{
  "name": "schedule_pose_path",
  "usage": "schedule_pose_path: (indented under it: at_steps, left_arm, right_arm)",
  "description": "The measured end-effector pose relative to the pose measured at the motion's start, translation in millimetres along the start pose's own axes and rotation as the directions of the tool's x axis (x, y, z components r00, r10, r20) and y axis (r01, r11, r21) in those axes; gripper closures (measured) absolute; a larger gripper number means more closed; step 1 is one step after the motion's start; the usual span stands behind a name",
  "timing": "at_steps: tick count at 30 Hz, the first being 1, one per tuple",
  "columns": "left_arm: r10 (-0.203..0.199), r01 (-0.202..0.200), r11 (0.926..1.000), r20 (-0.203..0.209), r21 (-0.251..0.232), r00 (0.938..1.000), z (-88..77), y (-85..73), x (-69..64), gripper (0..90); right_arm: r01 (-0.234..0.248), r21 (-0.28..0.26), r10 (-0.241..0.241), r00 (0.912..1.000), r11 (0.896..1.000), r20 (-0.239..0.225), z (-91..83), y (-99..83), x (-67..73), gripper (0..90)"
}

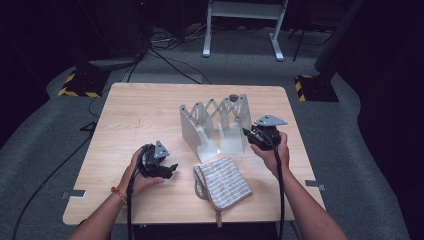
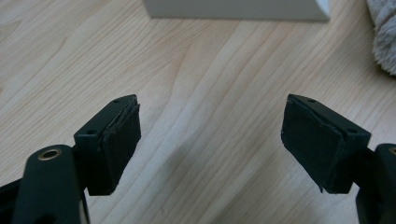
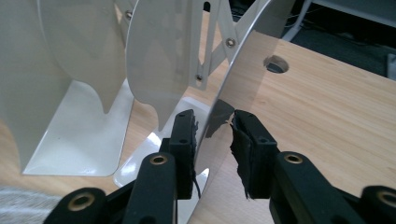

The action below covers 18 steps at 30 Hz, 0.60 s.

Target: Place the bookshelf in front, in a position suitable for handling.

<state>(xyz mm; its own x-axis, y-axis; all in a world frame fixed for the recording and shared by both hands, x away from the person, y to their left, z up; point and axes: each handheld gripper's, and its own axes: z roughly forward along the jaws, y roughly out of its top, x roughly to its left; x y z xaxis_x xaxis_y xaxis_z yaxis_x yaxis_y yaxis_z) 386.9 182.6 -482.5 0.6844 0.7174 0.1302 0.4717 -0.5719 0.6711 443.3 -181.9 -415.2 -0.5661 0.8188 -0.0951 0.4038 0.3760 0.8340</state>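
A white metal expanding rack (image 1: pixel 215 125) with upright plates and scissor links stands mid-table. A folded grey-striped towel (image 1: pixel 222 182) lies in front of it. My right gripper (image 1: pixel 247 134) is at the rack's right end. In the right gripper view its jaws straddle the lower edge of the rightmost plate (image 3: pixel 163 60): the left pad lies against the plate and a gap shows at the right pad, so the right gripper (image 3: pixel 212 135) is open. My left gripper (image 1: pixel 172 170) rests low on the table, left of the towel. Its jaws (image 2: pixel 210 135) are wide open over bare wood.
The wooden table (image 1: pixel 140 110) has a round cable hole (image 3: pixel 276 64) behind the rack. The rack's base (image 2: pixel 233 9) and the towel's edge (image 2: pixel 385 37) lie just ahead of the left gripper. Cables run across the carpet floor beyond the table.
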Motion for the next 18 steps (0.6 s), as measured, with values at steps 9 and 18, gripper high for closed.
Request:
schedule_pose_path:
  at_steps: [9,18]
  left_arm:
    - [-0.037,0.036,0.9946,-0.008,-0.097,0.9993,5.2,18.5,-5.4,17.4]
    - [-0.073,0.067,0.9875,-0.033,-0.143,0.9968,16.9,31.6,-17.5,16.9]
  right_arm:
    - [0.032,-0.009,-0.033,0.9982,0.999,-0.051,-10.9,-5.6,17.8,66.5]
    - [0.046,-0.028,-0.049,0.993,0.999,-0.107,-16.4,-8.5,24.2,66.3]
